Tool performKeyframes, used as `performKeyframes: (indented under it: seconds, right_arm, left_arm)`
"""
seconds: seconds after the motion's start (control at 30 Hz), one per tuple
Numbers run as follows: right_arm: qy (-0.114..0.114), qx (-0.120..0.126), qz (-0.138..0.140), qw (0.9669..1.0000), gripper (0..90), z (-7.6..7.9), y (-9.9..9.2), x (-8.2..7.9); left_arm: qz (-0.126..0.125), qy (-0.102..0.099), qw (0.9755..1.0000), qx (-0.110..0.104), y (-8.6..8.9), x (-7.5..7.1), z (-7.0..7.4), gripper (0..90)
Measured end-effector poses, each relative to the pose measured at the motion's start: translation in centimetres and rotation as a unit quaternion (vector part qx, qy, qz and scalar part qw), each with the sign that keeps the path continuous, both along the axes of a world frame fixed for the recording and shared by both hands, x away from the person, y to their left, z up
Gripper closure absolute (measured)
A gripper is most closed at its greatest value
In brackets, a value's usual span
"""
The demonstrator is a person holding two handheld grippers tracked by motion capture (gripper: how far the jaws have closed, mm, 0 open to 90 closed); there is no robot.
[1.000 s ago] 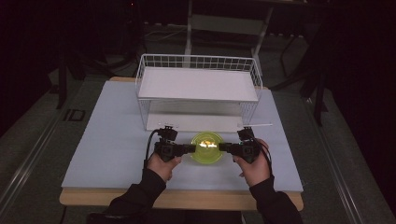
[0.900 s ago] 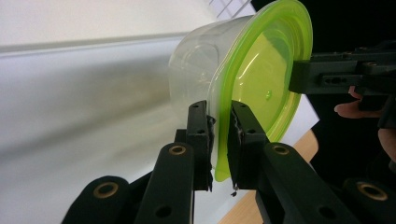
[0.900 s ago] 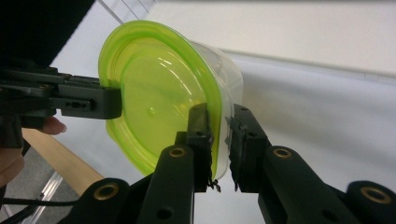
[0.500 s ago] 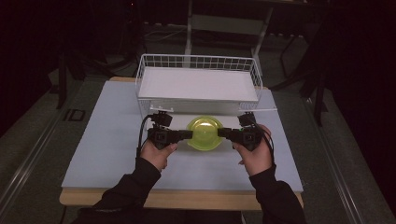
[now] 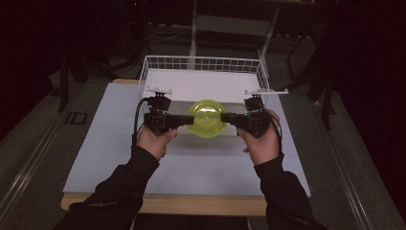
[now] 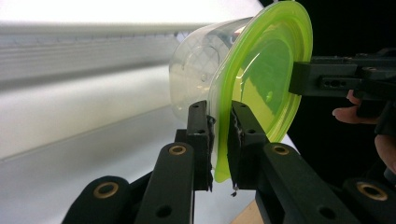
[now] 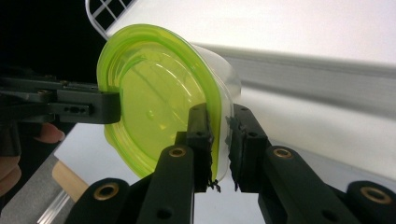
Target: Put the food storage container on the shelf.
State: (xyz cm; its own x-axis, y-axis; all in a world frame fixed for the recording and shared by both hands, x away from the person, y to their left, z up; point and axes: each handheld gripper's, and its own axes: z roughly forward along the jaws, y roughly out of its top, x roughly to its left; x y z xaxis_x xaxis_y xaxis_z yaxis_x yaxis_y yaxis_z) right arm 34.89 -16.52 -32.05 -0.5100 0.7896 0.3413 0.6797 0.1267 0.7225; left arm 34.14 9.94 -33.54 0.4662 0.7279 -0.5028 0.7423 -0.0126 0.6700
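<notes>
The high view is dim and grainy: the room around the worktop [image 5: 119, 158] lies almost black, with only the pale worktop and the white basket [image 5: 203, 76] lit, evenly and from above. Shadows on the worktop are faint. In the left gripper view the basket behind the green lid [image 6: 266, 79] burns out to white glare and is out of focus; the jaws and lid edge stay sharp. In the right gripper view the lid [image 7: 154, 107] glows translucent, the bright background is blurred, and the corner left of the lid drops to black.
</notes>
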Motion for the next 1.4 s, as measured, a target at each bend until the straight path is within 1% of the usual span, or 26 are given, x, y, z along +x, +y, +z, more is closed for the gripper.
performKeyframes:
  seconds: [0.1, 0.13, 0.17, 0.2, 0.27, 0.4, 0.43, 0.47, 0.5, 0.6, 0.7, 0.77, 0.8, 0.83, 0.9, 0.97, 1.07, 1.13, 1.17, 1.2, 1.23, 1.27, 1.3, 1.33, 1.37, 1.4]
  right_arm:
    - [-0.003, -0.002, -0.003, 1.0000, 79.3, 0.9, 0.4, 0.8]
    - [-0.004, 0.000, -0.006, 1.0000, 79.3, 1.4, 0.6, 1.4]
    - [-0.004, 0.000, -0.006, 1.0000, 79.3, 1.4, 0.6, 1.4]
    - [-0.003, 0.004, -0.011, 0.9999, 79.3, 1.8, 0.7, 2.1]
    - [-0.003, 0.004, -0.012, 0.9999, 79.3, 2.0, 0.7, 2.4]
    - [0.004, 0.007, -0.026, 0.9996, 79.3, 2.7, 1.1, 4.2]
    - [0.004, 0.007, -0.026, 0.9996, 79.3, 2.7, 1.1, 4.2]
    - [0.004, 0.000, -0.031, 0.9995, 79.2, 3.0, 1.3, 4.8]
    - [0.004, 0.000, -0.031, 0.9995, 79.2, 3.0, 1.3, 4.8]
    - [0.010, -0.003, -0.037, 0.9993, 79.2, 3.3, 1.4, 5.8]
    - [0.013, -0.006, -0.043, 0.9990, 79.2, 3.3, 1.6, 6.6]
    - [0.019, -0.005, -0.046, 0.9987, 79.2, 3.3, 1.6, 7.1]
    - [0.022, -0.005, -0.046, 0.9987, 79.2, 3.2, 1.6, 7.3]
    - [0.028, -0.003, -0.048, 0.9984, 79.2, 3.1, 1.7, 7.6]
    - [0.030, -0.002, -0.048, 0.9984, 79.2, 3.1, 1.8, 7.8]
    - [0.027, -0.008, -0.051, 0.9983, 79.2, 3.2, 1.9, 7.9]
    - [0.033, -0.003, -0.052, 0.9981, 79.2, 3.2, 1.8, 8.3]
    - [0.043, 0.001, -0.051, 0.9978, 79.1, 3.2, 1.7, 8.7]
    - [0.044, 0.001, -0.052, 0.9977, 79.0, 3.3, 1.8, 8.8]
    - [0.045, 0.001, -0.052, 0.9976, 78.8, 3.3, 1.8, 9.0]
    - [0.049, 0.005, -0.051, 0.9975, 78.3, 3.2, 1.8, 9.2]
    - [0.053, 0.011, -0.051, 0.9972, 76.0, 3.1, 1.7, 9.4]
    - [0.058, 0.008, -0.055, 0.9968, 73.5, 3.0, 1.7, 9.7]
    - [0.059, 0.009, -0.061, 0.9964, 72.6, 2.9, 1.8, 9.8]
    - [0.062, 0.012, -0.060, 0.9962, 72.2, 2.9, 1.9, 10.0]
    - [0.061, 0.008, -0.060, 0.9963, 72.0, 2.9, 2.1, 10.0]
  left_arm:
    - [0.005, 0.002, 1.0000, -0.001, 0.2, 0.9, 0.9, 81.3]
    - [0.007, -0.002, 1.0000, 0.001, 0.3, 1.2, 1.2, 81.2]
    - [0.011, -0.002, 0.9999, 0.001, 0.3, 1.5, 1.4, 81.2]
    - [0.010, 0.001, 0.9999, 0.001, 0.4, 1.9, 1.6, 81.2]
    - [0.017, -0.004, 0.9998, 0.005, 0.3, 2.5, 2.0, 81.1]
    - [0.028, -0.004, 0.9996, 0.006, 0.3, 3.9, 2.6, 80.9]
    - [0.029, -0.002, 0.9995, 0.007, 0.3, 4.3, 2.7, 80.9]
    - [0.031, -0.003, 0.9995, 0.010, 0.3, 4.6, 2.8, 80.8]
    - [0.034, -0.002, 0.9993, 0.012, 0.2, 4.9, 2.9, 80.8]
    - [0.037, 0.006, 0.9992, 0.014, 0.1, 5.9, 3.2, 80.8]
    - [0.040, 0.006, 0.9990, 0.021, 0.0, 6.7, 3.2, 80.7]
    - [0.042, 0.013, 0.9989, 0.020, 0.0, 7.1, 3.1, 80.7]
    - [0.045, 0.010, 0.9987, 0.022, 0.0, 7.2, 3.1, 80.7]
    - [0.046, 0.013, 0.9987, 0.020, 0.0, 7.3, 3.1, 80.7]
    - [0.045, 0.014, 0.9987, 0.019, 0.1, 7.7, 2.9, 80.6]
    - [0.043, 0.019, 0.9988, 0.013, 0.3, 8.1, 2.8, 80.6]
    - [0.037, 0.021, 0.9991, 0.008, 0.4, 8.6, 2.8, 80.5]
    - [0.038, 0.014, 0.9991, 0.013, 0.3, 8.8, 2.9, 79.9]
    - [0.040, 0.012, 0.9990, 0.015, 0.3, 8.8, 2.9, 78.9]
    - [0.040, 0.010, 0.9991, 0.011, 0.4, 8.9, 2.9, 77.7]
    - [0.040, 0.009, 0.9991, 0.010, 0.3, 9.0, 2.9, 73.4]
    - [0.038, 0.011, 0.9992, 0.008, 0.3, 9.1, 3.0, 73.4]
    - [0.037, 0.009, 0.9992, 0.010, 0.2, 9.2, 3.1, 73.3]
    - [0.037, 0.008, 0.9991, 0.017, 0.1, 9.3, 3.1, 69.9]
    - [0.042, 0.007, 0.9989, 0.019, 0.0, 9.4, 3.1, 68.7]
    - [0.044, 0.009, 0.9987, 0.021, 0.0, 9.6, 3.1, 67.2]
